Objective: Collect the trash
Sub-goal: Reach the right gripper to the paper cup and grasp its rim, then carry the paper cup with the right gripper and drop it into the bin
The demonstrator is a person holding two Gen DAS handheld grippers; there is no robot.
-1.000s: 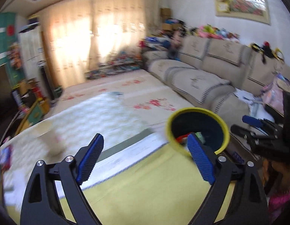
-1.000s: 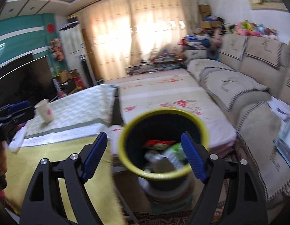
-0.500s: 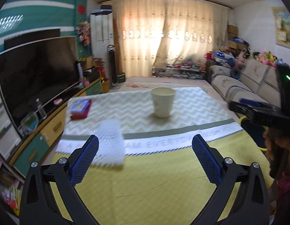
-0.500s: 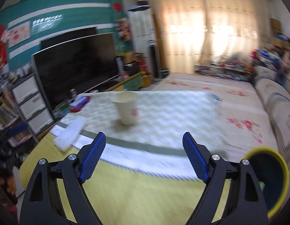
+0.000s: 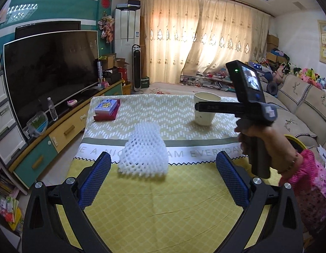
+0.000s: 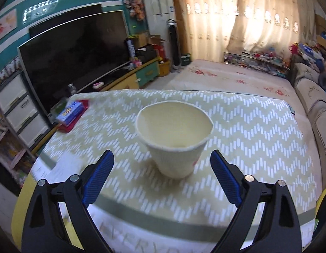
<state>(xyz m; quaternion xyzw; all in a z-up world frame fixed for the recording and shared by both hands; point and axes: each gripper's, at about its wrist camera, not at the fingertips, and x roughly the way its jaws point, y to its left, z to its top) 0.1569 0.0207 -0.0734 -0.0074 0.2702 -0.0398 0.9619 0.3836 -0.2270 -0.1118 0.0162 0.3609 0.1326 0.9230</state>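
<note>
Trash on the table [image 5: 184, 206]: two pieces visible. Item one, a white foam net sleeve [image 5: 145, 150], lies on the patterned cloth near the front, straddling the white lettered band and the yellow section. Item two, a cream paper cup [image 6: 174, 141], stands upright farther back on the chevron part of the cloth, mouth up, interior looks empty.

Left gripper [image 5: 163, 177]: jaws spread wide, nothing between the blue pads. The foam sleeve sits ahead of the fingertips, roughly centred between them, not touched.

Right gripper [image 6: 162, 171]: jaws opening at this moment, nothing gripped. The cup stands just beyond the fingertips, centred in the gap, apart from both pads. In the left wrist view the right gripper body appears held in the person's hand [image 5: 260, 139], with a pink patterned sleeve [image 5: 310, 185] at the wrist; it partly covers the cup from that angle.

Yellow rim of the bin [image 5: 298, 143] shows at the right table edge, behind the hand; contents not visible.

Other items: a blue and red box [image 5: 107, 108] at the far left corner of the table; a large dark television [image 5: 51, 69] on a low cabinet to the left; a sofa [image 5: 300, 103] along the right; curtains [image 5: 205, 42] lit from behind.
</note>
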